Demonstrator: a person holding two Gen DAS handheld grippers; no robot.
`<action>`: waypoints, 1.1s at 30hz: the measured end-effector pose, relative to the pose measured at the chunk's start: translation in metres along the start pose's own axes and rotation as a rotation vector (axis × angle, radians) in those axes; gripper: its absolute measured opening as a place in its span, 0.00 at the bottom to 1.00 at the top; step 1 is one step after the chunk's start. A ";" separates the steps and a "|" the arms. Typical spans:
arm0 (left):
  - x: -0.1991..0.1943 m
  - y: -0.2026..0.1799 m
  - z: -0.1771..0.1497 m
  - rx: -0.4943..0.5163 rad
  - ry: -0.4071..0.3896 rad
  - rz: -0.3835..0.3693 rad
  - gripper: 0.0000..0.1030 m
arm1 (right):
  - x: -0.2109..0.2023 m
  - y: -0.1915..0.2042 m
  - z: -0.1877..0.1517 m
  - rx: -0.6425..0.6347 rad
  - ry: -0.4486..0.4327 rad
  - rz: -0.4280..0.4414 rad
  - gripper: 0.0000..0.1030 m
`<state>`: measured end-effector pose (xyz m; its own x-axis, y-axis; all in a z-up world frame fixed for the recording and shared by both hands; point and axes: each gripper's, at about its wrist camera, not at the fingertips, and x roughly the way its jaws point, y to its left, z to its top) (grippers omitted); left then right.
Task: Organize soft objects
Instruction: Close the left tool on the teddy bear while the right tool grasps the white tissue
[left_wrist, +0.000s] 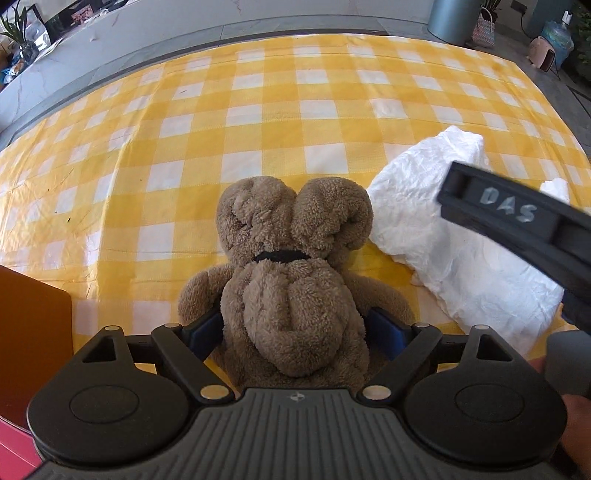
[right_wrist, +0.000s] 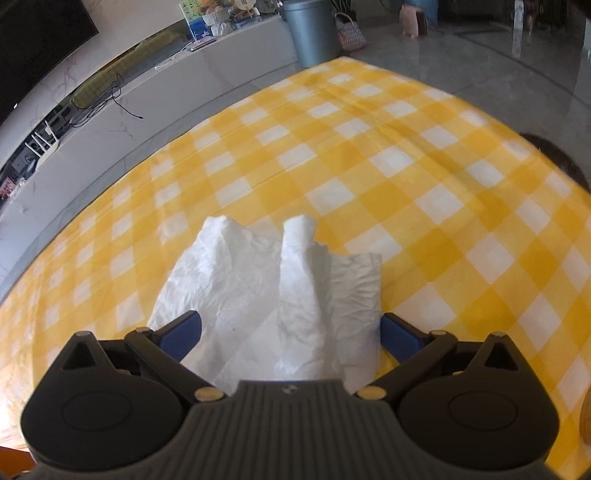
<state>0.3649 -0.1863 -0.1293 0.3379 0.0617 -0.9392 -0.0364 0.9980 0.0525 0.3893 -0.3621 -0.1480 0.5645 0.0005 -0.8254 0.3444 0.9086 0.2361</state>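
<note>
Nearby, orange container (left_wrist: 33, 314) edge, contents hidden, plush bear (left_wrist: 291, 295) outside

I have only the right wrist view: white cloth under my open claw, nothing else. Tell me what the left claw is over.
Observer: The left claw is above a brown plush toy, with its blue pads open on either side of the body.
Operator: Give me the toy's place relative to the cloth.
Observer: In the left wrist view the toy lies just left of the white cloth. I cannot tell whether they touch.
Operator: Report anything else near the toy.
Observer: An orange object shows at the left border, on the checked tablecloth.
</note>
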 end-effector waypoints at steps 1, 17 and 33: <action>-0.002 -0.002 0.000 0.004 -0.006 -0.001 0.95 | 0.001 0.004 -0.002 -0.031 -0.007 -0.018 0.98; -0.005 -0.016 -0.027 0.034 -0.072 -0.010 0.69 | -0.007 0.004 -0.017 -0.289 -0.105 -0.001 0.34; -0.038 -0.017 -0.072 0.090 -0.220 0.016 0.54 | -0.038 -0.042 0.006 0.033 -0.059 0.289 0.09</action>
<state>0.2852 -0.2067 -0.1190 0.5353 0.0695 -0.8418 0.0371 0.9937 0.1057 0.3574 -0.4031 -0.1239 0.6853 0.2316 -0.6905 0.1871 0.8603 0.4742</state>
